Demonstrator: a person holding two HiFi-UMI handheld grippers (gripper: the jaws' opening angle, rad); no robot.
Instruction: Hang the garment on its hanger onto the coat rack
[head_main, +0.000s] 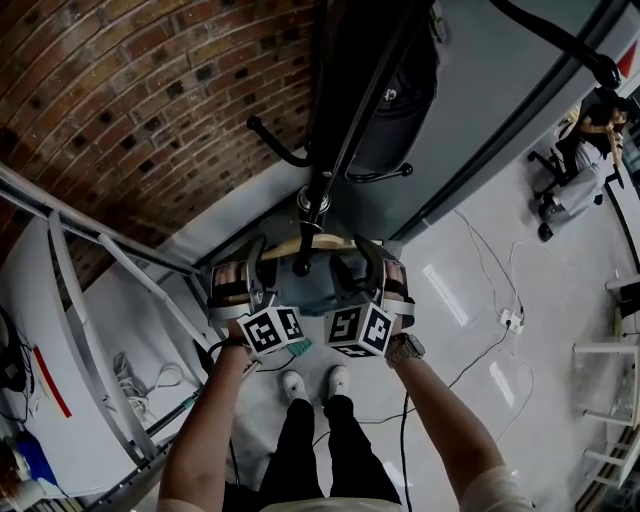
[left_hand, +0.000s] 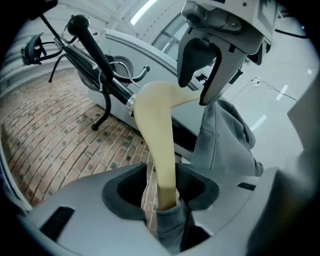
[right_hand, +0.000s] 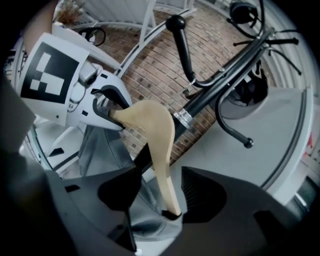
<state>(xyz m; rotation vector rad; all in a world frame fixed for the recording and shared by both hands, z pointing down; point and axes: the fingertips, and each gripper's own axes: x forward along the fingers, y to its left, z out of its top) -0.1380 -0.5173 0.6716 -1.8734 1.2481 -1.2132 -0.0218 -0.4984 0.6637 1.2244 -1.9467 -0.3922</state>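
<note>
A pale wooden hanger (head_main: 310, 243) carries a grey garment (head_main: 325, 288) right against the black coat rack pole (head_main: 340, 130). My left gripper (head_main: 252, 258) and right gripper (head_main: 366, 256) stand at its two ends. In the left gripper view the hanger arm (left_hand: 157, 130) runs between the left gripper's (left_hand: 162, 189) jaws, with a gap showing on its left side; grey cloth (left_hand: 225, 140) hangs on the right. In the right gripper view the other arm (right_hand: 159, 135) stands between the right gripper's (right_hand: 161, 194) jaws with gaps on both sides. Neither pair of pads presses on it.
A black bag (head_main: 395, 100) hangs on the rack above, beside curved rack hooks (head_main: 275, 145). A brick wall (head_main: 120, 100) lies to the left, with a white metal frame (head_main: 85, 290) in front of it. Cables (head_main: 500, 320) trail on the floor; a seated person (head_main: 585, 160) is far right.
</note>
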